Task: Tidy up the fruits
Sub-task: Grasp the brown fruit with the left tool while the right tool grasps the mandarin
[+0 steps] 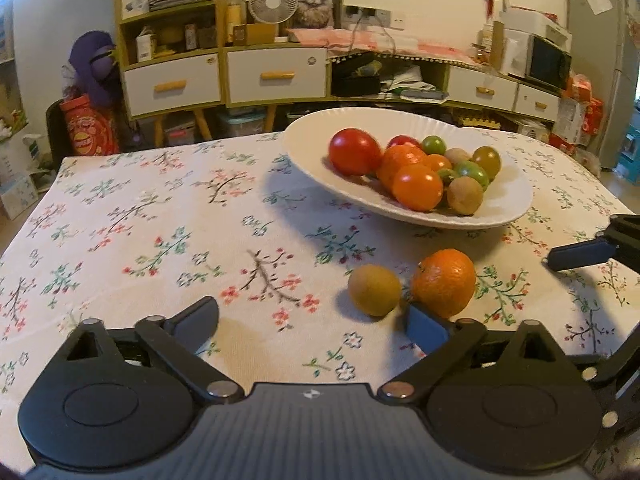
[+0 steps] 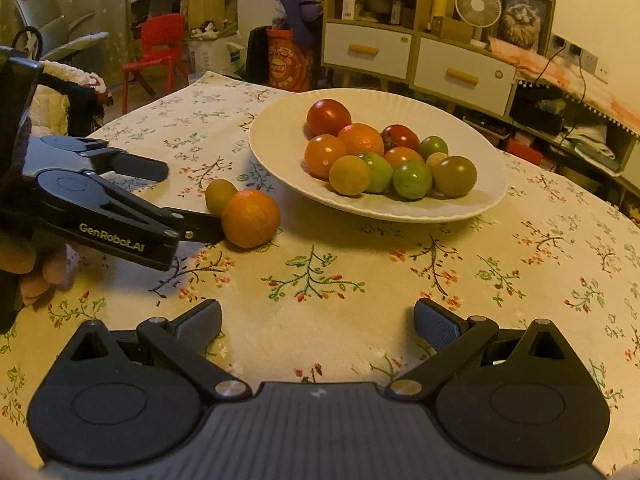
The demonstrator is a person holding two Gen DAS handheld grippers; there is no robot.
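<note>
A white plate (image 1: 304,148) (image 2: 280,128) holds several red, orange, green and brown fruits. On the floral cloth in front of it lie an orange (image 1: 444,282) (image 2: 250,218) and a small yellow-brown fruit (image 1: 374,290) (image 2: 220,196), side by side. My left gripper (image 1: 310,320) (image 2: 191,199) is open and low over the cloth. Its blue right finger ends right at the orange, and both fruits lie just beyond its fingertips, not between them. My right gripper (image 2: 320,320) is open over bare cloth with nothing in it. One of its fingers (image 1: 580,254) shows at the right edge of the left wrist view.
A person's hand (image 2: 40,272) holds the left gripper at the table's near left. Behind the table stand drawer cabinets (image 1: 276,76), a red chair (image 2: 156,52) and an orange bag (image 1: 90,128). Open cloth lies to the left of the plate.
</note>
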